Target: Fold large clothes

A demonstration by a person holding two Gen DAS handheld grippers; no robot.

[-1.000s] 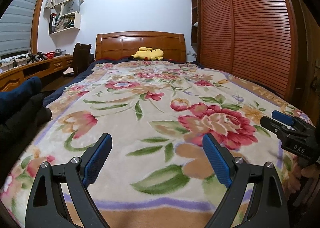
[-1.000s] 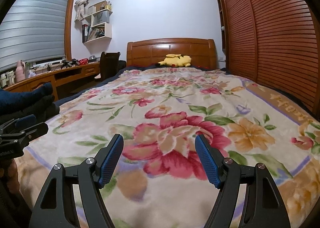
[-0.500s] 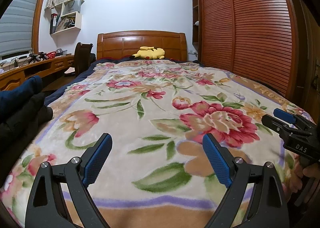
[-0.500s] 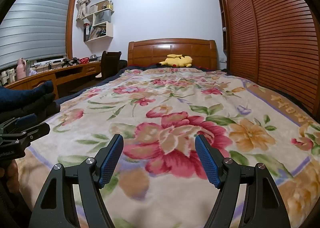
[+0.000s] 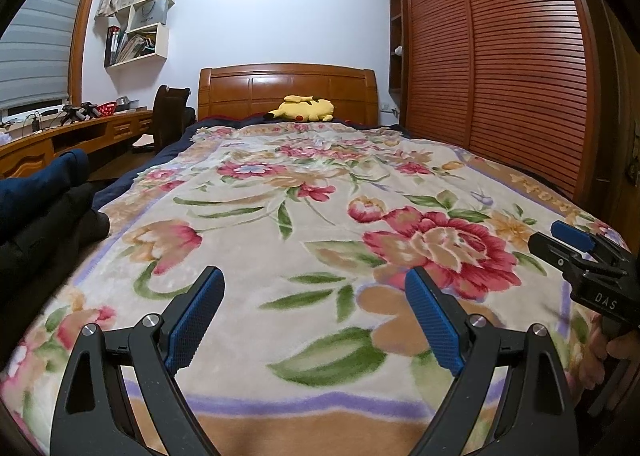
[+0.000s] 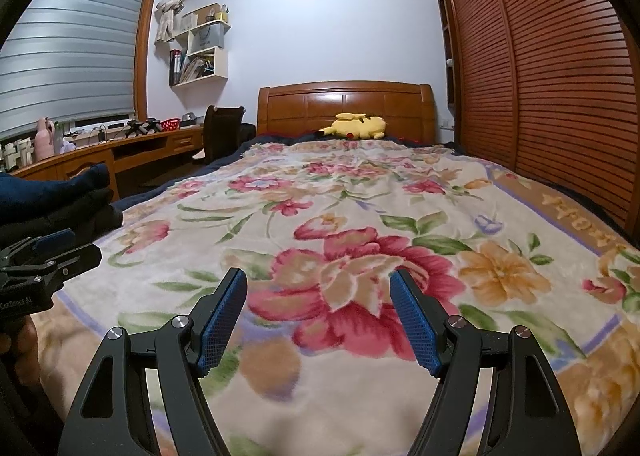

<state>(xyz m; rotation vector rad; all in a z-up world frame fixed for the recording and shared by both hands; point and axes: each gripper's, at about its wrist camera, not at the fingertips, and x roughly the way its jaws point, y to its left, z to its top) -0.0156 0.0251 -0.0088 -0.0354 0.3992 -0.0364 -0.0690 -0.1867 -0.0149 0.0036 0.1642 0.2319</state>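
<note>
A pile of dark clothes, a navy piece on top of a black one (image 5: 44,199), lies at the left edge of the bed, also in the right wrist view (image 6: 68,195). A floral blanket (image 5: 320,215) covers the bed. My left gripper (image 5: 314,296) is open and empty above the blanket near the foot of the bed. My right gripper (image 6: 318,296) is open and empty too, held level beside it to the right. Each gripper shows at the edge of the other's view, the right one (image 5: 576,252) and the left one (image 6: 48,256).
A yellow plush toy (image 5: 304,109) lies by the wooden headboard (image 5: 288,89). A slatted wardrobe (image 5: 500,55) runs along the right side. A desk (image 6: 120,147) and a dark chair (image 6: 222,131) stand at the left, under wall shelves (image 6: 200,51).
Both grippers have tipped up very slightly, so the bed sits a touch lower in view. Both stay open and empty.
</note>
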